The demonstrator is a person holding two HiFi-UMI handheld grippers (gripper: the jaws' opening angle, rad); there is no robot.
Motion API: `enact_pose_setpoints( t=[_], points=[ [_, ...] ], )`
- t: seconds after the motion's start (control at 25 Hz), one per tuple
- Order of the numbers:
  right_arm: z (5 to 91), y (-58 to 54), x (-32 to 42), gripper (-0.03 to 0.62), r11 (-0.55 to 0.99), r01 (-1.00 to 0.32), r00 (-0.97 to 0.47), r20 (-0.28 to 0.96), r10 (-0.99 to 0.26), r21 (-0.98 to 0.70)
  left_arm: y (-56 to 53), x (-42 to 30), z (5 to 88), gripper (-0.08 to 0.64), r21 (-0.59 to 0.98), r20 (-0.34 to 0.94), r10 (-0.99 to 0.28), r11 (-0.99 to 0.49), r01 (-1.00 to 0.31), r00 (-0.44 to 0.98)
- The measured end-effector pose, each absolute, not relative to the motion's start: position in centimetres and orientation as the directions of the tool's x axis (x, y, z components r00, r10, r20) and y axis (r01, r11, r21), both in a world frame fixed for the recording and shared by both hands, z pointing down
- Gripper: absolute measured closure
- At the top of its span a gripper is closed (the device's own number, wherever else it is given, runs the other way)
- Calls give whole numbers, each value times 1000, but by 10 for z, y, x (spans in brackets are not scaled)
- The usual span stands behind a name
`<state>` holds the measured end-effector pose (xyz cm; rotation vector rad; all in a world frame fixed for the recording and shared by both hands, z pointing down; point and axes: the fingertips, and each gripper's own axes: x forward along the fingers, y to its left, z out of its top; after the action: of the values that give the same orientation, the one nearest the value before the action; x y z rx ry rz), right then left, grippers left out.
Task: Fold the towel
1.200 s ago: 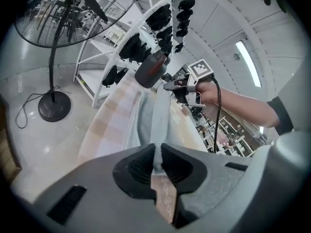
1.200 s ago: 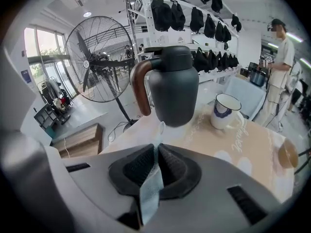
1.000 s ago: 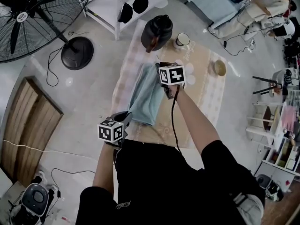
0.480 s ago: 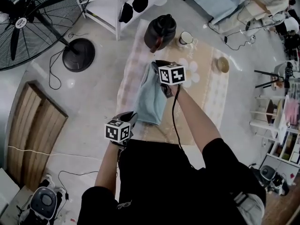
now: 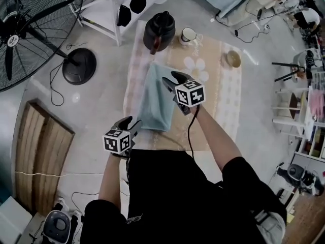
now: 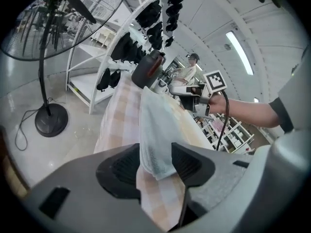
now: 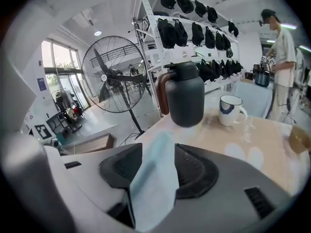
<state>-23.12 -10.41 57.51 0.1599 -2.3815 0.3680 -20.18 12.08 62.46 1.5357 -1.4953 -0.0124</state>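
Observation:
The light blue towel (image 5: 154, 98) lies folded in a long strip on the table's checked and beige cloth (image 5: 218, 100). My left gripper (image 5: 133, 126) is at the strip's near end; its jaws are opening, and the towel's corner (image 6: 155, 130) hangs loose between the left gripper's (image 6: 155, 161) spread pads. My right gripper (image 5: 172, 80) is over the strip's far right part. The right gripper's (image 7: 158, 171) jaws are opening too, with a fold of towel (image 7: 150, 188) standing loose in the gap.
A dark jug (image 5: 158, 32), a white mug (image 5: 189, 34) and a small bowl (image 5: 233, 59) stand on the far half of the table. A big floor fan (image 5: 30, 29) and a rack of black caps (image 5: 124, 6) are at the left. A person (image 7: 282, 47) stands beyond the table.
Both grippers' jaws have spread apart and let go of the towel. The right gripper has drawn back a little toward me; the left has stayed put.

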Motion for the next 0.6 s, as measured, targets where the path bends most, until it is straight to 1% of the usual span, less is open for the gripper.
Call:
enact_pose_setpoints(
  t=[0.16, 0.36, 0.48, 0.6],
  points=[
    [584, -89, -178, 407, 956, -211, -736, 677, -19, -203, 117, -201, 624, 374, 504, 621, -751, 164, -848, 224],
    [598, -69, -118, 407, 940, -246, -722, 692, -15, -236, 104, -189, 620, 374, 432, 656, -713, 84, -898, 249],
    [604, -44, -88, 407, 936, -235, -719, 695, 14, -262, 103, -173, 612, 374, 326, 691, -670, -45, -944, 271],
    [605, -13, -64, 407, 942, -177, -734, 675, 68, -287, 107, -148, 608, 374, 191, 730, -612, -244, -951, 304]
  ],
)
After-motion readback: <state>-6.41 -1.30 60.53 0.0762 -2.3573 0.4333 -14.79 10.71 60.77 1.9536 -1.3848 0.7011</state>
